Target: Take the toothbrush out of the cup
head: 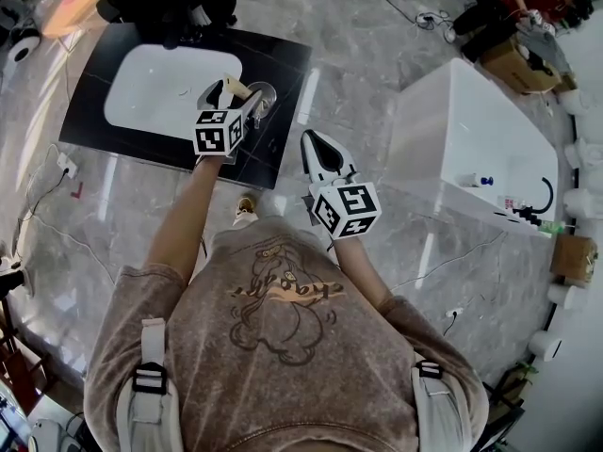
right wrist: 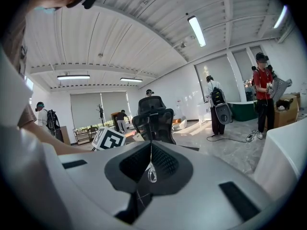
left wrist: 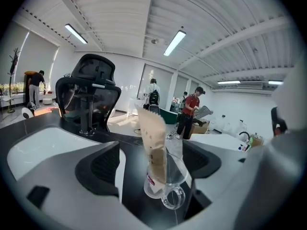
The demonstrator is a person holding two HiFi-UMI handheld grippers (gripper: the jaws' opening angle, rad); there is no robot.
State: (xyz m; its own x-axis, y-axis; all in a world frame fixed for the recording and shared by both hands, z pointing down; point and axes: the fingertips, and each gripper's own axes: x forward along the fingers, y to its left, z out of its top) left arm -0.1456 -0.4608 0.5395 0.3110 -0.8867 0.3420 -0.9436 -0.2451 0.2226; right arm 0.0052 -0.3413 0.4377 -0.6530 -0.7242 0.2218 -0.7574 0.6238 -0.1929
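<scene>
Shoulders in a brown printed shirt (head: 283,347) filled the bottom of the head view, both arms stretched forward. Out ahead, the left tongs (head: 233,100) were over the black desk (head: 283,59), just beside the white basin (head: 160,88). The right tongs (head: 318,144) hung just off the desk's edge, over the grey floor (head: 358,73).

Over to the left gripper view: jaws wide apart, released, gripping nothing. Between them the clear handled cup (left wrist: 168,186) stood upright on the desk. And the toothbrush (left wrist: 153,143), in a beige paper sleeve, stood inside that cup, leaning a little, its top well above the rim. A black office chair (left wrist: 88,99) stood behind the basin.

Right gripper view: jaws clenched tight together, only a thin seam between the pads, nothing held. Beyond them sat the same chair, with the left tongs' marker cube (right wrist: 108,139) off to one side.
</scene>
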